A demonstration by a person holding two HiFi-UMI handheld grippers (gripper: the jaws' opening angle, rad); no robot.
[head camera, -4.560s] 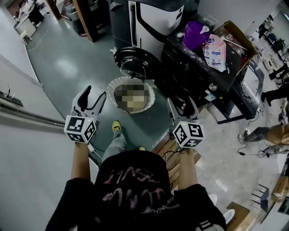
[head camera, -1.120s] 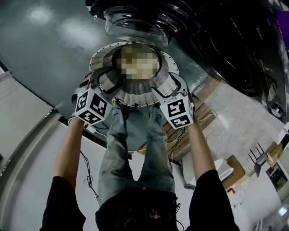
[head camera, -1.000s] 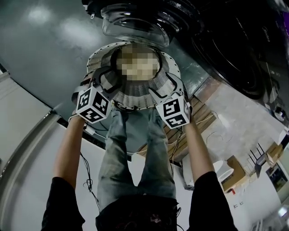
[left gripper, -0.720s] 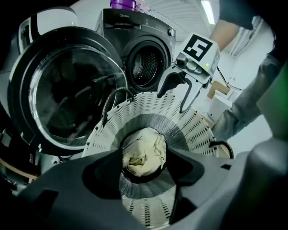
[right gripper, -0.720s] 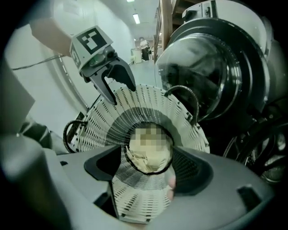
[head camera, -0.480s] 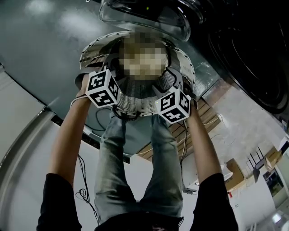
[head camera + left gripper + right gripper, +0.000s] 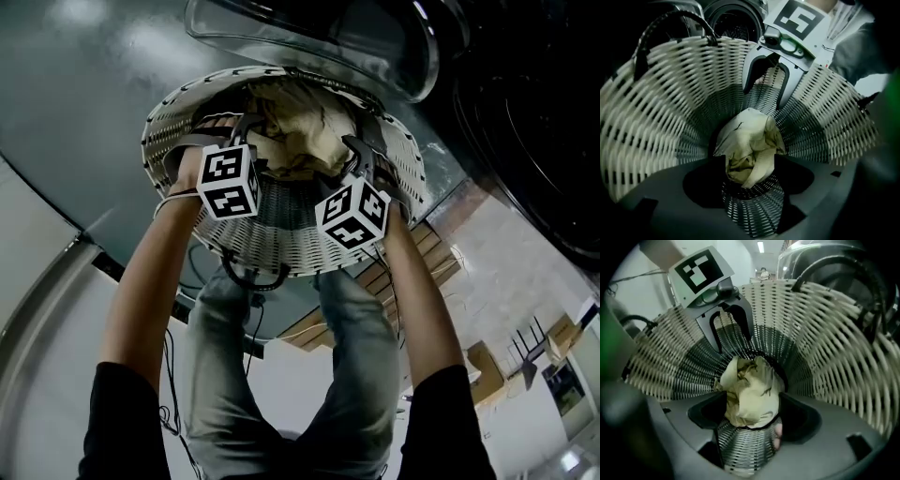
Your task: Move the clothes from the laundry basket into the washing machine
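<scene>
Dropping deeper into laundry basket (image 7: 161, 124): left gripper (image 7: 240, 129), right gripper (image 7: 362, 150), nearer clothes (image 7: 302, 133).

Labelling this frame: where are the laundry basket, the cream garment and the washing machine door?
laundry basket (image 7: 281, 236): head view, woven near wall.
cream garment (image 7: 750, 149): left gripper view, crumpled middle.
washing machine door (image 7: 314, 37): head view, glass bowl.

This looks like a workshop or test lab, not a home: a front-loading washing machine (image 7: 525, 112) stands on a glossy painted floor (image 7: 84, 103), near wooden slats (image 7: 445, 246) and cardboard boxes (image 7: 562, 333).
</scene>
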